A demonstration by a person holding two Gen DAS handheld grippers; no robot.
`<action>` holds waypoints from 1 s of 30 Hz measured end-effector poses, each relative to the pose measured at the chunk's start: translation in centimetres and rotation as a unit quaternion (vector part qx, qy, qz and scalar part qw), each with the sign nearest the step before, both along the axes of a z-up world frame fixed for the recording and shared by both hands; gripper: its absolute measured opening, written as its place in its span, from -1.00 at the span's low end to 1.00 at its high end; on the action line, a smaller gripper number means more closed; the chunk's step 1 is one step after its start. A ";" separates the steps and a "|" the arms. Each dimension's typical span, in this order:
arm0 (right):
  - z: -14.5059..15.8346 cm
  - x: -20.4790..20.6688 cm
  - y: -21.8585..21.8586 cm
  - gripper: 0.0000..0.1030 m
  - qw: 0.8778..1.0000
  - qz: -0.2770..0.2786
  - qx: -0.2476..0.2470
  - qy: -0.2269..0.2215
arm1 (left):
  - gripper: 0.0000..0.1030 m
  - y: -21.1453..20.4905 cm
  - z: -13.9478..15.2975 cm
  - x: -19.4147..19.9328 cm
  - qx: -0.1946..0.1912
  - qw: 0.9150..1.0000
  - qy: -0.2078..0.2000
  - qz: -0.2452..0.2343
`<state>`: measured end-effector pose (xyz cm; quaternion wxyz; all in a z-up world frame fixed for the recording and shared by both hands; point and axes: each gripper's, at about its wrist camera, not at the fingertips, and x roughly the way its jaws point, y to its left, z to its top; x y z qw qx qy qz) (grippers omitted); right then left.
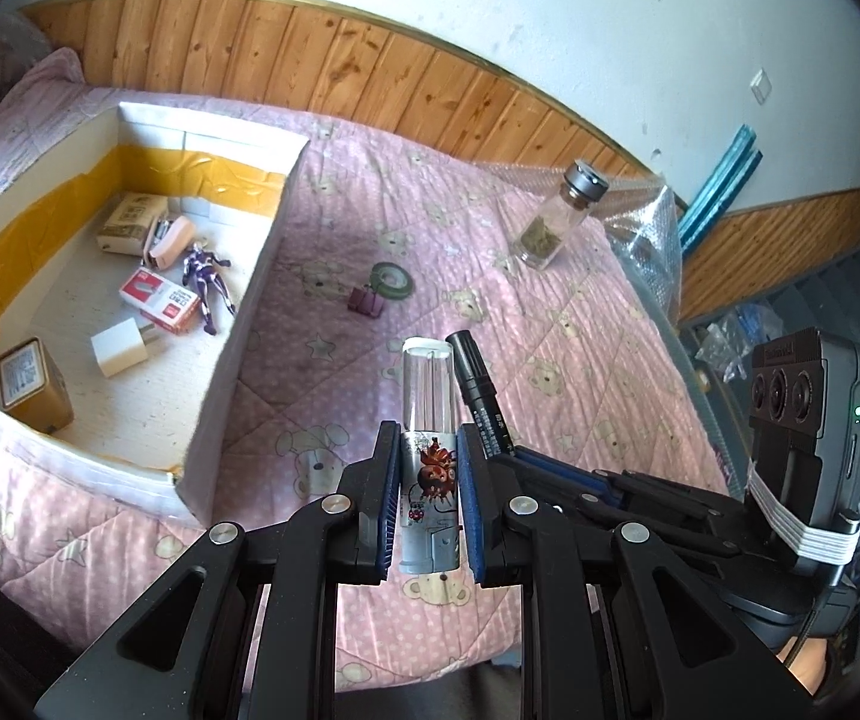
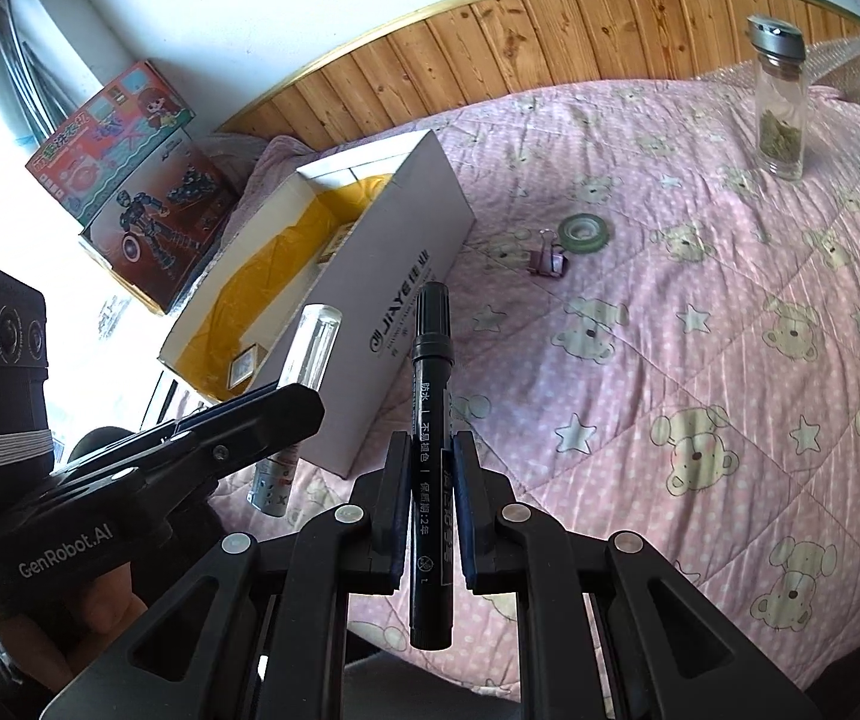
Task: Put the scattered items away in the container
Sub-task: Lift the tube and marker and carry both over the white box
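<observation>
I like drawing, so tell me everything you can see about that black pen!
The black pen is a thick marker, plastic by the look of it, with a ribbed cap on and white writing down its side. The right tongs are shut on its middle, holding it above the pink bear blanket, cap pointing away from the camera. Only the blue pads touch it.

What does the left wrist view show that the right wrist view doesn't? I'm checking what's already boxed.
Only left wrist: the box's contents, including a toy figure and a white charger. Only right wrist: a colourful toy carton behind the box. Both: the spray bottle clamped in the left gripper, the marker in the right gripper, and the glass jar, tape roll, binder clip on the quilt.
</observation>
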<state>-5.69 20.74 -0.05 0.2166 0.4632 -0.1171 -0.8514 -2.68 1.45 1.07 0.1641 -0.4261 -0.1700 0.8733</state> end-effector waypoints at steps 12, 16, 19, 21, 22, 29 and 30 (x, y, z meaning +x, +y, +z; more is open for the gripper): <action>2.8 -0.9 -2.9 -0.72 0.999 0.027 0.011 0.029 | -0.64 -4.1 1.6 -0.1 0.024 0.999 0.020 0.036; 3.6 -1.1 -4.4 -0.72 0.998 0.041 0.015 0.037 | -0.64 -5.5 1.9 -0.1 0.029 0.998 0.025 0.046; 4.2 -1.3 -5.5 -0.72 0.998 0.049 0.017 0.043 | -0.64 -6.5 2.1 -0.2 0.031 0.998 0.029 0.052; 4.5 -1.5 -6.2 -0.72 0.997 0.054 0.019 0.046 | -0.64 -7.1 2.3 -0.3 0.033 0.997 0.031 0.056; 4.7 -1.5 -6.5 -0.72 0.997 0.056 0.019 0.047 | -0.64 -7.4 2.3 -0.4 0.033 0.997 0.032 0.058; 5.6 -1.9 -8.9 -0.72 0.996 0.072 0.022 0.055 | -0.64 -9.6 2.9 -0.8 0.033 0.996 0.046 0.071; 5.7 -2.0 -9.3 -0.72 0.995 0.074 0.022 0.055 | -0.64 -9.9 3.0 -0.9 0.033 0.996 0.047 0.072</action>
